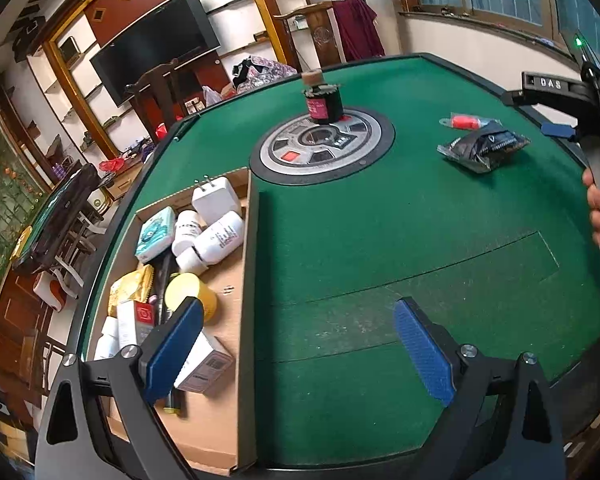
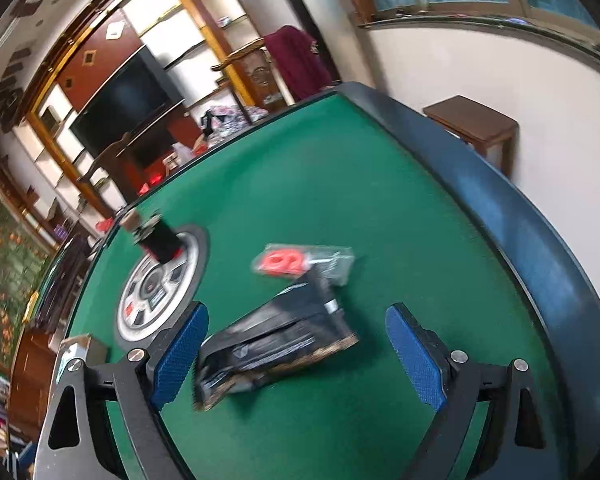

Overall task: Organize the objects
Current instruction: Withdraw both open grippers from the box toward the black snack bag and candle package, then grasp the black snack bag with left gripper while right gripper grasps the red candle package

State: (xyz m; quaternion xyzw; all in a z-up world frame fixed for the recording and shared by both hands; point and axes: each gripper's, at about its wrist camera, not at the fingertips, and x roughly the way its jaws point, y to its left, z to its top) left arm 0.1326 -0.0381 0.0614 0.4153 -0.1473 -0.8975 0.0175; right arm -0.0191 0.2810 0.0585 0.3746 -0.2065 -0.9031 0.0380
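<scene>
A green felt-covered counter [image 1: 380, 216] with a round silver-and-black centre panel [image 1: 322, 146] is seen in a room with a wall-mounted black television [image 1: 156, 44]. Both the left tongs [image 1: 300, 350] and right tongs [image 2: 298, 356] are released, empty. A crumpled black foil packet [image 2: 276, 344] lies on the felt between the right tongs' pads, beside a clear packet with red contents [image 2: 300, 262]. An open brown cardboard box [image 1: 220, 320] of bottles rests at the counter's left.

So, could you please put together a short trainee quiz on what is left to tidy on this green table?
1. True or false: the black packet already lies in the cardboard box.
2. Which stands on the table's round centre panel? A) white bottle B) dark jar C) yellow tub
3. Fill in: the right hand-held gripper has its jaws ____ either side of the black packet.

Key: 1 false, it lies on the felt near the red-and-clear packet; 2 B, the dark jar; 3 open.
</scene>
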